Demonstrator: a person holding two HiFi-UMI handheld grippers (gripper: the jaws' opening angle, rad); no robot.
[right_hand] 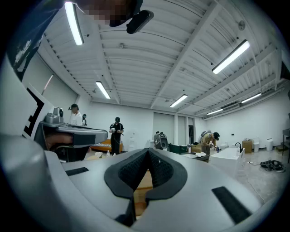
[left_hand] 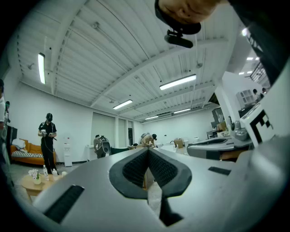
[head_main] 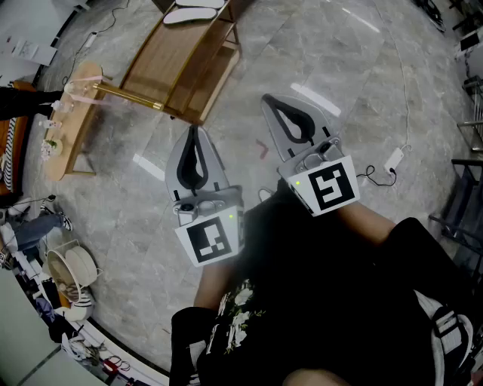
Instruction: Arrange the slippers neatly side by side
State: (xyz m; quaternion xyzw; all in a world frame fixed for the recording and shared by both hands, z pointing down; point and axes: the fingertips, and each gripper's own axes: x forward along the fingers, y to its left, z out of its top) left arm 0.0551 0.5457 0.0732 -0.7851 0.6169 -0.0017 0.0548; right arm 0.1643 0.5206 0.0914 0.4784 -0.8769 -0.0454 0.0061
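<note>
White slippers (head_main: pixel 194 13) lie on top of a wooden rack (head_main: pixel 183 64) at the far edge of the head view, partly cut off by the frame. My left gripper (head_main: pixel 195 130) is held in the air well short of the rack, its jaws pressed together with nothing between them. Beside it, my right gripper (head_main: pixel 266 99) is raised too, shut and empty. In the left gripper view the left gripper (left_hand: pixel 147 149) points level across the room. The right gripper (right_hand: pixel 147 149) does the same in its own view. Neither gripper view shows the slippers.
A low wooden side table (head_main: pixel 70 121) with small bottles stands left of the rack. A white power strip (head_main: pixel 394 159) with its cable lies on the grey floor at the right. A basket (head_main: pixel 72 268) and clutter sit at lower left. People (left_hand: pixel 47 140) stand far off.
</note>
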